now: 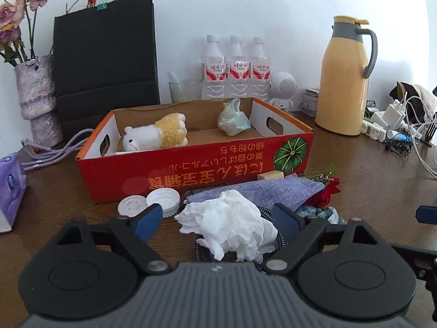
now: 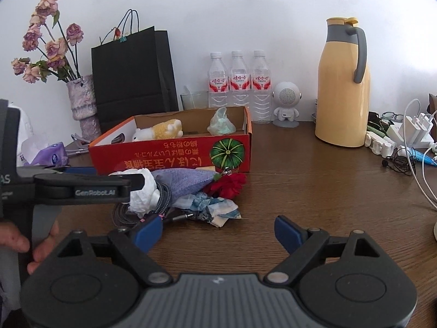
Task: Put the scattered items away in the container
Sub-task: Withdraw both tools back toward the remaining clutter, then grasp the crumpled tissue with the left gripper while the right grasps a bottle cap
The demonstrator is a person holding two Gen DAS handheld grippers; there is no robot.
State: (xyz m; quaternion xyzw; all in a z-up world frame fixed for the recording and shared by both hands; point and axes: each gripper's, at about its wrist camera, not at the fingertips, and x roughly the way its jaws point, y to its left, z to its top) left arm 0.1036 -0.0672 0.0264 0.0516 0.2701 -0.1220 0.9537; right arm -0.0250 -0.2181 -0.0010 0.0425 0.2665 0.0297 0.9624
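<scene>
A red cardboard box (image 1: 196, 172) (image 2: 174, 155) holds a plush bear (image 1: 155, 135) and a knotted green bag (image 1: 232, 120). In front of it lies a pile: crumpled white tissue (image 1: 229, 227) (image 2: 142, 191), a purple cloth pouch (image 1: 254, 191) (image 2: 185, 183), a braided cable (image 2: 161, 199), a red flower (image 2: 226, 186), a crumpled wrapper (image 2: 213, 207), two white lids (image 1: 153, 202). My left gripper (image 1: 218, 221) is open, its jaws on either side of the tissue. My right gripper (image 2: 218, 232) is open and empty over bare table, right of the pile.
Behind the box stand a black paper bag (image 1: 106, 54), three water bottles (image 1: 236, 65), a glass (image 1: 183, 90), a small white speaker (image 1: 284, 90) and a yellow jug (image 1: 344, 82). A vase of dried roses (image 1: 38, 95) is left. Chargers and cables (image 1: 396, 125) lie right. A purple tissue pack (image 1: 11, 188) is left.
</scene>
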